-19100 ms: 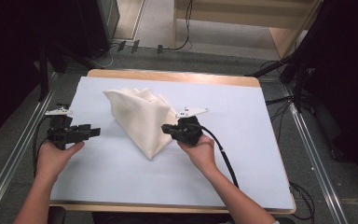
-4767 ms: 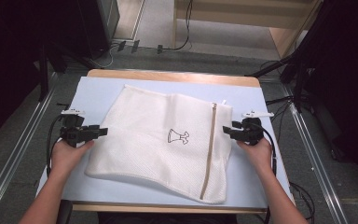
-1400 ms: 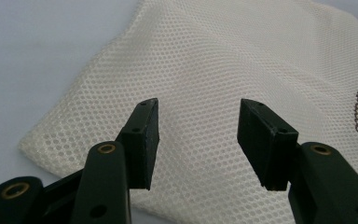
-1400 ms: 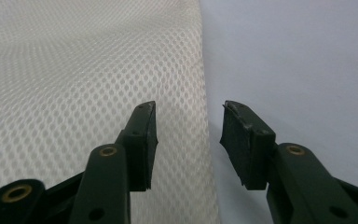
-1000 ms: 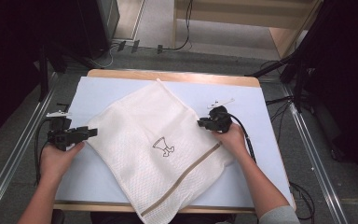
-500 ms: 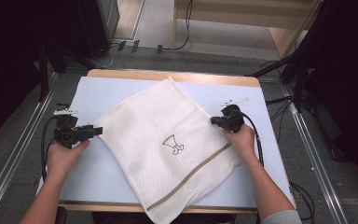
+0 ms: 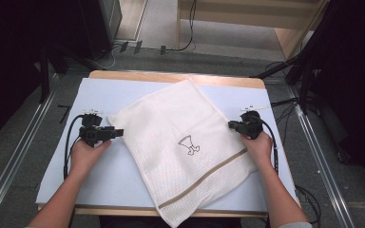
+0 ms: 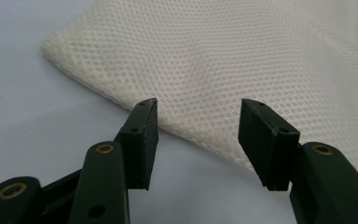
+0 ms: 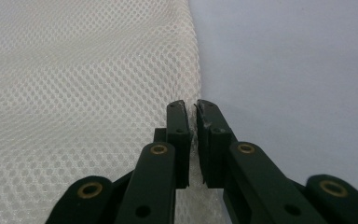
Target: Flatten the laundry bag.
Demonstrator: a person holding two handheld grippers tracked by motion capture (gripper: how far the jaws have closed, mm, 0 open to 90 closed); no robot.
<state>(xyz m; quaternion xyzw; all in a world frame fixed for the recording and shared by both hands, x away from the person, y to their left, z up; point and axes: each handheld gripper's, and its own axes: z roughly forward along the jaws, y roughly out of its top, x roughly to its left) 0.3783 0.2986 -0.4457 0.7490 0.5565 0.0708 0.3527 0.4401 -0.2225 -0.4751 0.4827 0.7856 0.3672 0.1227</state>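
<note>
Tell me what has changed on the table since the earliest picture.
The mesh bag, first a crumpled heap, now lies spread flat and turned cornerwise. The right hand-held gripper has pinched its right edge; the left hand-held gripper stands open beside its left edge. The blue mat stayed put.

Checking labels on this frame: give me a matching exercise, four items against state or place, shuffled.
Column 1:
1. left gripper
2. right gripper
3. mesh laundry bag
4. tan zipper strip

Column 2:
a. spread flat and skewed on the table
b. jaws pinched shut on the bag's edge
c. runs across the bag's near end
d. jaws open, just off the bag's edge

Pairs: 1-d, 2-b, 3-a, 4-c
</note>
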